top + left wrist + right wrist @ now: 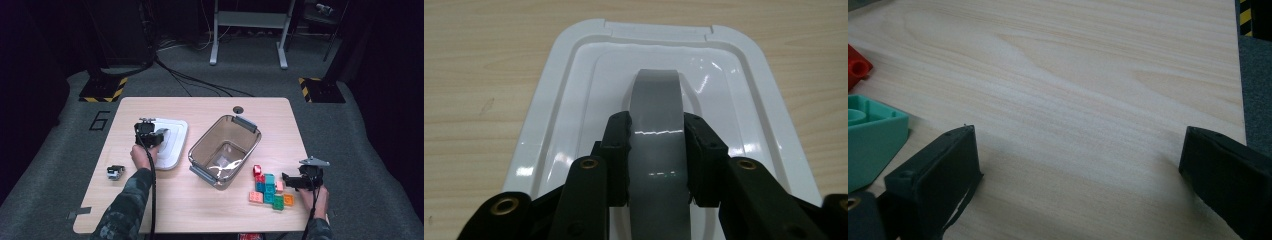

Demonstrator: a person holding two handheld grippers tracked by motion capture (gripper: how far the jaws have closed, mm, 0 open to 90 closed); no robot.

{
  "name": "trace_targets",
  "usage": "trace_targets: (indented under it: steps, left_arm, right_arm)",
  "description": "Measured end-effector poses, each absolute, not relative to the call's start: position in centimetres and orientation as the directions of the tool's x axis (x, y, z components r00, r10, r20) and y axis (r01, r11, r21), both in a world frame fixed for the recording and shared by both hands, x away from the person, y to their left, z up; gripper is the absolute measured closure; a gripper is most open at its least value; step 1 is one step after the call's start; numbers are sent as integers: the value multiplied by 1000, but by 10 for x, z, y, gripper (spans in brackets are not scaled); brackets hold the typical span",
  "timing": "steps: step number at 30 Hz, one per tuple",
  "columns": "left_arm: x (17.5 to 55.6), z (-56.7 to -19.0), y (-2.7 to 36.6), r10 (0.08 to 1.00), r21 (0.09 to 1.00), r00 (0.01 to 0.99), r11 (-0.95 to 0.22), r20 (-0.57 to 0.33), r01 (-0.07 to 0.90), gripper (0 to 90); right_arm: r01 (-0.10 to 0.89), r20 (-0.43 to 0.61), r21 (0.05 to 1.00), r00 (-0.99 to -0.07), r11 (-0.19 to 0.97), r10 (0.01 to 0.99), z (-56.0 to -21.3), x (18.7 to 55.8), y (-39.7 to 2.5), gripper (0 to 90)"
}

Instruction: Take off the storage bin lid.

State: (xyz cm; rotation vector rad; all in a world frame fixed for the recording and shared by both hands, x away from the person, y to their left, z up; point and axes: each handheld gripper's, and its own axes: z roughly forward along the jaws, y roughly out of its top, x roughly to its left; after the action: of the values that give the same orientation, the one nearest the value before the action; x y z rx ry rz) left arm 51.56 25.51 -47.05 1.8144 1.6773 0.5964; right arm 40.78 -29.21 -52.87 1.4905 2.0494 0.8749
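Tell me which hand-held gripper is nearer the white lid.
Left. The left hand-held gripper clamps the white lid by its grey handle; the right hand-held gripper sits beside the blocks.

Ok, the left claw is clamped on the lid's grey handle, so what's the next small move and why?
Probably lift the white lid straight up: the left claw is shut on its grey handle, the lid lies flat on the table, and the bin beside it stands open.

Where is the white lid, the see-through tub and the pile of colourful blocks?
white lid (574,90): left gripper view, its left raised rim.
see-through tub (248,148): high view, its right wall.
colourful blocks (270,189): high view, a teal block mid-pile.
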Motion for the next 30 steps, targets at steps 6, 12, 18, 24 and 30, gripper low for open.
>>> trace_targets:
  steps: [6, 12, 18, 24, 30]
  left_arm:
    - [515, -475, 256, 991, 672, 121, -50, -58, 739, 661]
    - [513, -473, 260, 990, 671, 125, -46, -70, 740, 544]
    - [501, -457, 262, 980, 681, 189, -99, -58, 726, 284]
    - [481, -443, 271, 961, 714, 270, -143, -67, 685, 143]
    - [459, -433, 289, 949, 726, 312, -180, -49, 664, 42]
  right_arm:
    - [663, 6, 719, -304, 207, 953, -528, 407, -292, 22]
    - [664, 6, 719, -303, 207, 953, -528, 407, -292, 23]
    - [663, 6, 719, -303, 207, 953, -528, 407, -292, 24]
    - [663, 5, 719, -304, 207, 953, -528, 407, -292, 24]
    - [663, 6, 719, -303, 207, 953, -528, 407, -292, 24]
